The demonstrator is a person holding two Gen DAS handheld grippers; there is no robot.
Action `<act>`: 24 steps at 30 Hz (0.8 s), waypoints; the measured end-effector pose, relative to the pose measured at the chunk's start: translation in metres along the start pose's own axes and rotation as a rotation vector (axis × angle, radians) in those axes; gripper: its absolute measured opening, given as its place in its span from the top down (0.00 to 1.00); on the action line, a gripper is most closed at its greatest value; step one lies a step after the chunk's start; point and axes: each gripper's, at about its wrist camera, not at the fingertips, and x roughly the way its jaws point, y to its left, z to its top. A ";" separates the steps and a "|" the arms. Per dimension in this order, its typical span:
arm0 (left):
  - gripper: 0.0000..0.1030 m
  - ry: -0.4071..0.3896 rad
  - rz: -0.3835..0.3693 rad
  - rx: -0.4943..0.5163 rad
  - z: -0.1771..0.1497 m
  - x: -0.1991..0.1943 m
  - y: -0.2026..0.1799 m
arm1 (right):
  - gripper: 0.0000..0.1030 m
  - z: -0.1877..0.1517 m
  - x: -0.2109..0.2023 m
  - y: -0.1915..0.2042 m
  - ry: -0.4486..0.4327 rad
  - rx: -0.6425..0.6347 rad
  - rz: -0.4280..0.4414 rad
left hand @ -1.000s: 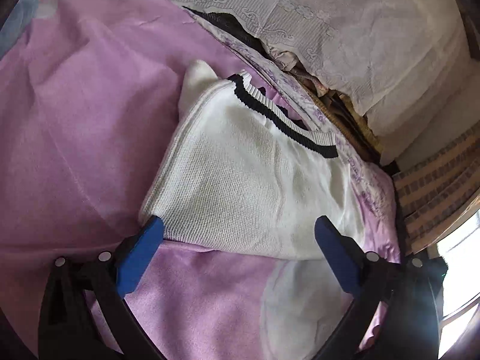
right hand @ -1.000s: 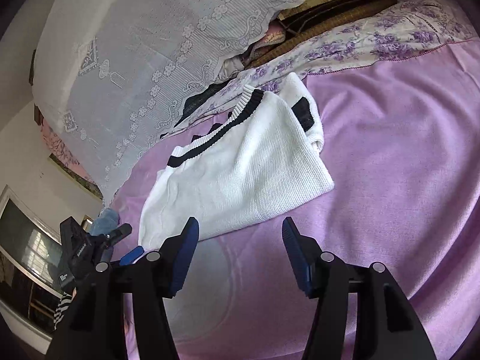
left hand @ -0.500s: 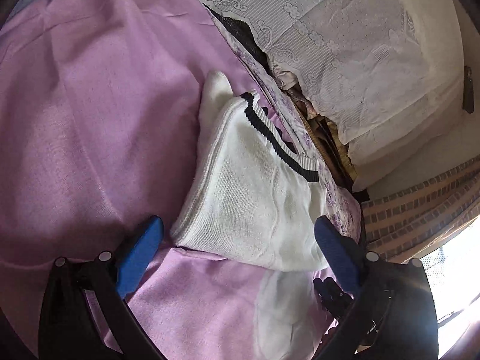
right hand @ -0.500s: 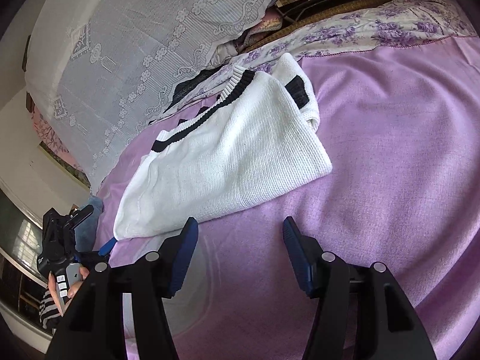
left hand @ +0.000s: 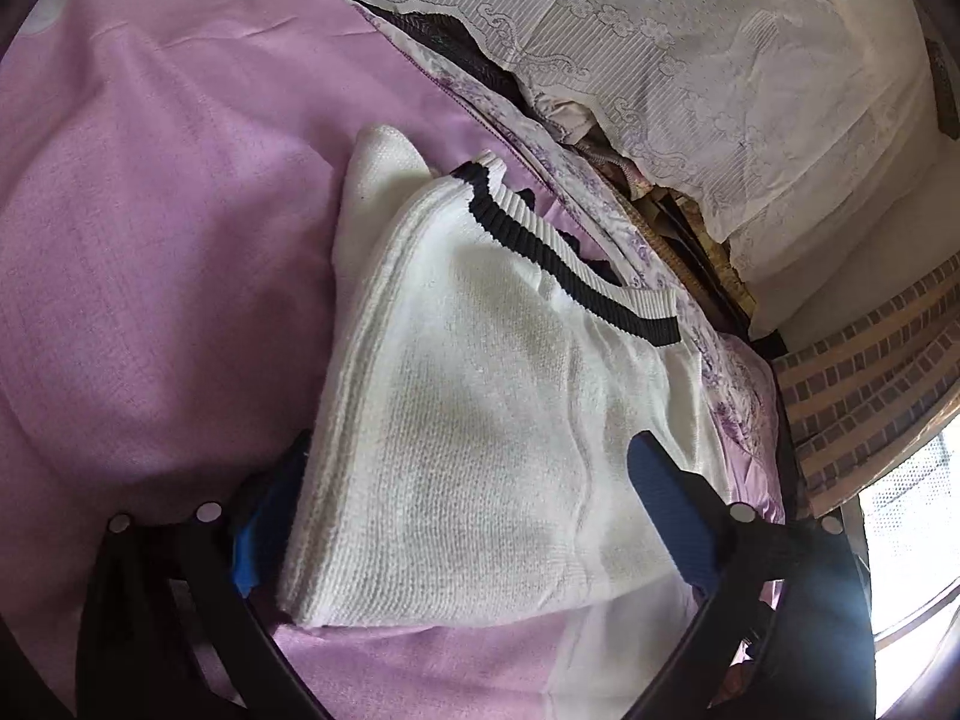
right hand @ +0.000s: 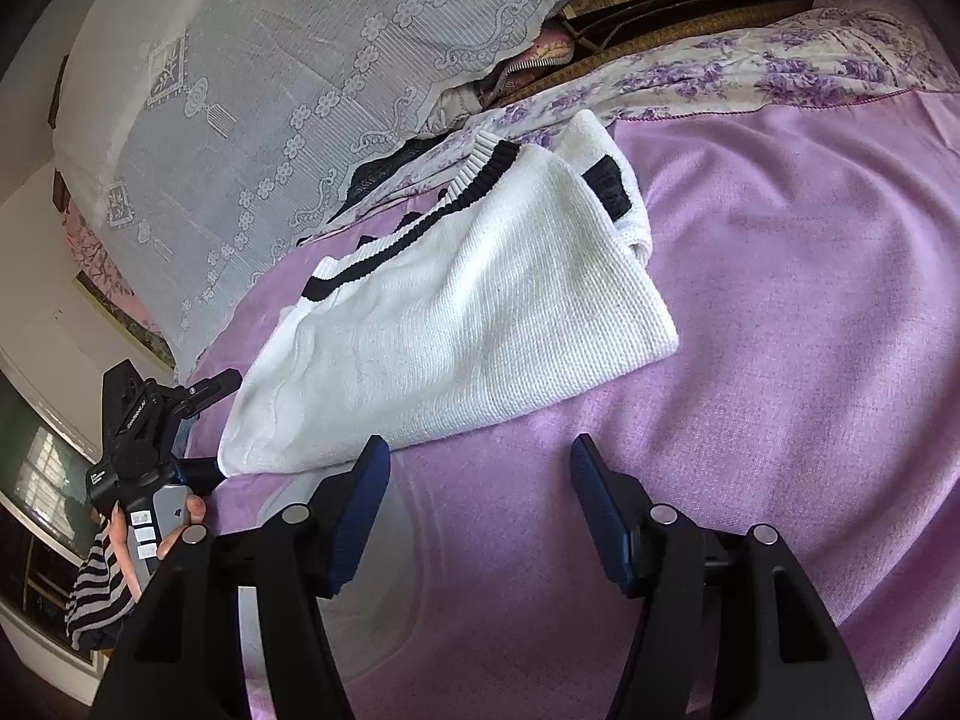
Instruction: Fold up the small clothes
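A white knit sweater (left hand: 480, 420) with a black-striped ribbed hem lies folded on the purple bedspread (left hand: 150, 240). My left gripper (left hand: 468, 516) is open, its jaws set wide around the sweater's near end: the left blue pad (left hand: 264, 522) lies under the sweater's edge, the right pad (left hand: 666, 510) rests on top. In the right wrist view the sweater (right hand: 468, 312) lies ahead and to the left. My right gripper (right hand: 480, 516) is open and empty, just in front of the sweater's near edge. The left gripper (right hand: 150, 438) shows there at the sweater's left corner.
A white lace cover (right hand: 270, 90) over piled bedding runs along the back. A floral sheet (right hand: 750, 72) borders the purple bedspread (right hand: 810, 300). A brick-patterned wall (left hand: 870, 372) and bright window are at the right in the left wrist view.
My left gripper has moved forward until its jaws straddle the sweater's near end. My right gripper has stayed open, just short of the sweater's edge.
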 end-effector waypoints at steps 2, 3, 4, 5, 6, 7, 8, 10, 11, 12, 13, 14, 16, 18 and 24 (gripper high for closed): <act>0.26 -0.002 0.003 0.010 -0.003 -0.002 -0.002 | 0.61 0.000 -0.001 -0.001 -0.010 0.009 -0.004; 0.33 -0.008 0.021 0.012 -0.004 -0.003 -0.002 | 0.71 0.001 -0.002 -0.001 -0.013 0.015 0.002; 0.37 -0.012 0.027 0.002 -0.004 -0.003 0.001 | 0.74 0.002 -0.003 0.000 -0.023 0.016 0.004; 0.45 -0.015 0.025 -0.015 -0.004 -0.004 0.005 | 0.78 0.004 -0.005 0.004 -0.039 0.010 0.004; 0.52 -0.015 0.015 -0.041 -0.003 -0.005 0.011 | 0.79 0.008 -0.005 0.012 -0.052 -0.010 0.004; 0.53 -0.012 -0.004 -0.069 -0.002 -0.006 0.016 | 0.79 0.013 -0.004 0.022 -0.058 -0.038 0.008; 0.54 -0.009 -0.026 -0.097 -0.001 -0.006 0.021 | 0.80 0.018 -0.003 0.034 -0.065 -0.064 0.014; 0.54 -0.009 -0.046 -0.121 -0.001 -0.006 0.026 | 0.80 0.029 0.007 0.058 -0.062 -0.092 0.033; 0.54 -0.012 -0.043 -0.120 -0.001 -0.006 0.025 | 0.80 0.036 0.015 0.070 -0.056 -0.096 0.048; 0.51 -0.013 -0.040 -0.114 -0.002 -0.006 0.023 | 0.80 0.042 0.024 0.080 -0.053 -0.098 0.056; 0.48 -0.013 -0.043 -0.105 -0.002 -0.006 0.021 | 0.81 0.048 0.033 0.091 -0.051 -0.101 0.056; 0.43 -0.013 -0.045 -0.095 -0.002 -0.004 0.017 | 0.83 0.054 0.044 0.100 -0.045 -0.101 0.061; 0.36 -0.011 -0.044 -0.075 -0.001 -0.002 0.012 | 0.86 0.061 0.066 0.116 -0.011 -0.096 0.086; 0.30 -0.009 -0.039 -0.060 -0.001 -0.001 0.008 | 0.89 0.063 0.088 0.124 0.026 -0.085 0.092; 0.40 -0.007 0.004 -0.025 0.000 0.003 0.003 | 1.00 0.057 0.139 0.108 0.117 -0.063 0.037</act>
